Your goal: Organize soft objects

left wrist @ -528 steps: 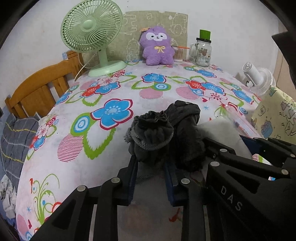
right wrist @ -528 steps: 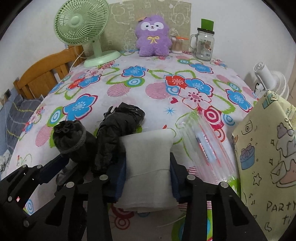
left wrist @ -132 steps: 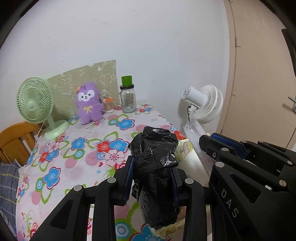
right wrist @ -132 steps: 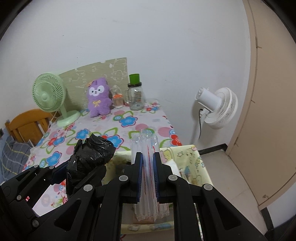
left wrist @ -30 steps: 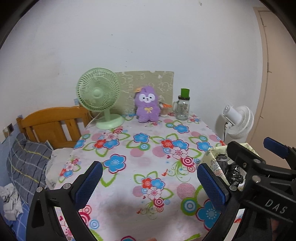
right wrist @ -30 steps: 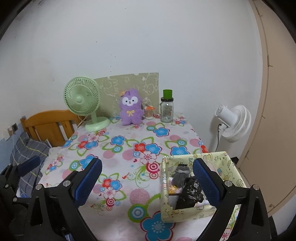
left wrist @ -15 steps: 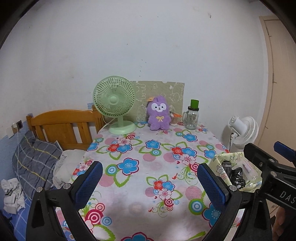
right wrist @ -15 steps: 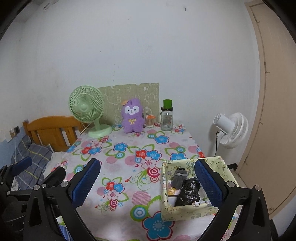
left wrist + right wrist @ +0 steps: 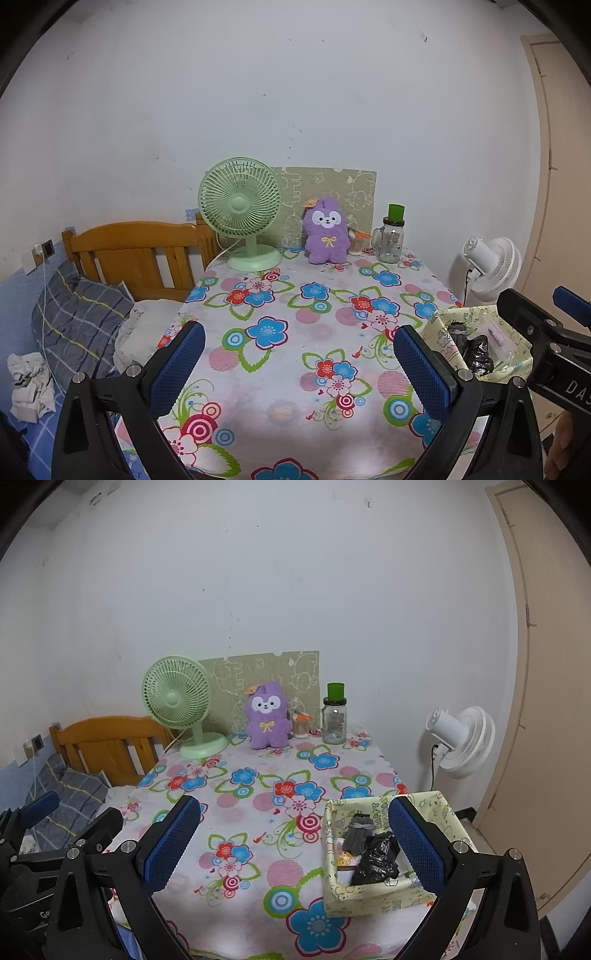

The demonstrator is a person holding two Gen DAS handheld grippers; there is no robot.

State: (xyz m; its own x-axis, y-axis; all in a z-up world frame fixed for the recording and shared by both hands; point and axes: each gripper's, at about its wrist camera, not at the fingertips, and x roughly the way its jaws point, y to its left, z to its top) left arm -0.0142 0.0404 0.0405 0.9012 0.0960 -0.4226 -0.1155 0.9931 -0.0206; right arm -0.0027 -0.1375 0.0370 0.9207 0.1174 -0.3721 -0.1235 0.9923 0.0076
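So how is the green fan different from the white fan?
The green fan stands on the table at the back, left of the purple plush toy; the white fan stands off the table's right side, lower down. The green fan faces roughly the camera; the white fan shows its motor housing, facing away. Both have round grilles.

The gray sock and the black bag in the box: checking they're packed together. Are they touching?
Touching. In the right wrist view the gray sock lies against the black bag inside the box, their edges overlapping with no gap visible.
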